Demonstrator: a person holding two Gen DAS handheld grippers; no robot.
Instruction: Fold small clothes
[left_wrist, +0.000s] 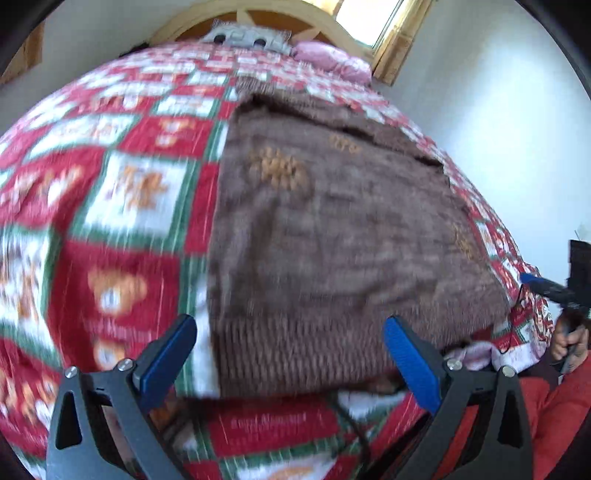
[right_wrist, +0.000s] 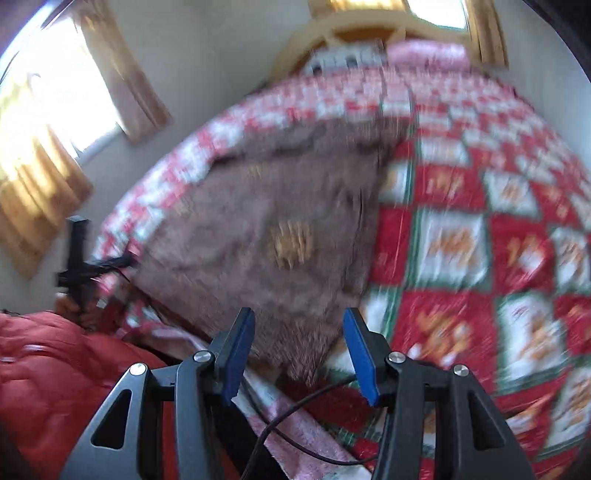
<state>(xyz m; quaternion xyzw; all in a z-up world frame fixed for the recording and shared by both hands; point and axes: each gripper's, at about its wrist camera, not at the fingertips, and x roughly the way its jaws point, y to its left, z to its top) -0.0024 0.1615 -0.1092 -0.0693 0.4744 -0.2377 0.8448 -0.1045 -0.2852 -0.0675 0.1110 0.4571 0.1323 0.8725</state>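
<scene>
I am holding my left gripper (left_wrist: 290, 354) wide and empty over the near ribbed hem of the brown knitted sweater with orange motifs (left_wrist: 332, 236); my right gripper (right_wrist: 299, 350) is standing half-wide, nothing between its pads, above the sweater's near corner. The sweater is lying on the red, white and green bear-patterned quilt (left_wrist: 110, 192), apparently already folded narrower, with further folding remaining. Its long axis is running away from me, toward the wooden headboard (left_wrist: 258, 14) beyond it.
</scene>
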